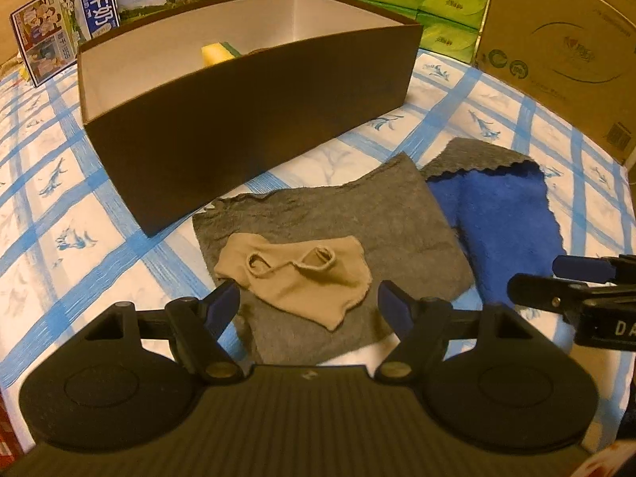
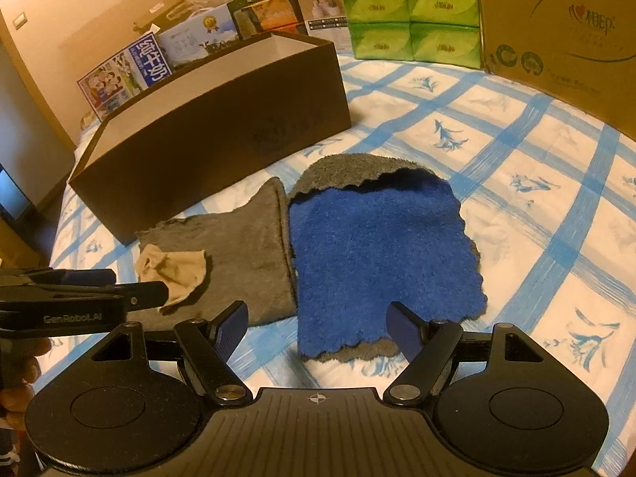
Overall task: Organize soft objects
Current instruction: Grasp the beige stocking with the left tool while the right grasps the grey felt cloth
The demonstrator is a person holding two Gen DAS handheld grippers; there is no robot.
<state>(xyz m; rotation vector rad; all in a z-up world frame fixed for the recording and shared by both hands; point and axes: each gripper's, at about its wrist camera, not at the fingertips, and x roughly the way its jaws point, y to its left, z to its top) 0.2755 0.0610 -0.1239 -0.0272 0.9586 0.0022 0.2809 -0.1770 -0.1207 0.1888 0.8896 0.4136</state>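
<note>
Left gripper (image 1: 308,305) (stamped "GenRobot.AI") and right gripper (image 2: 316,325): fingers spread wide, gripping nothing.

Blue-checked bedspread (image 2: 497,127) — brown box (image 2: 238,119), grey cloth (image 2: 246,238), blue cloth (image 2: 377,258) lying on it

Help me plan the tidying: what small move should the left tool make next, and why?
Probably lower the left tool a little onto the beige sock and close. Its jaws are open with the sock lying loose just ahead, on top of the grey cloth, nothing held yet. The brown box, already holding a sponge, stands right behind.
</note>
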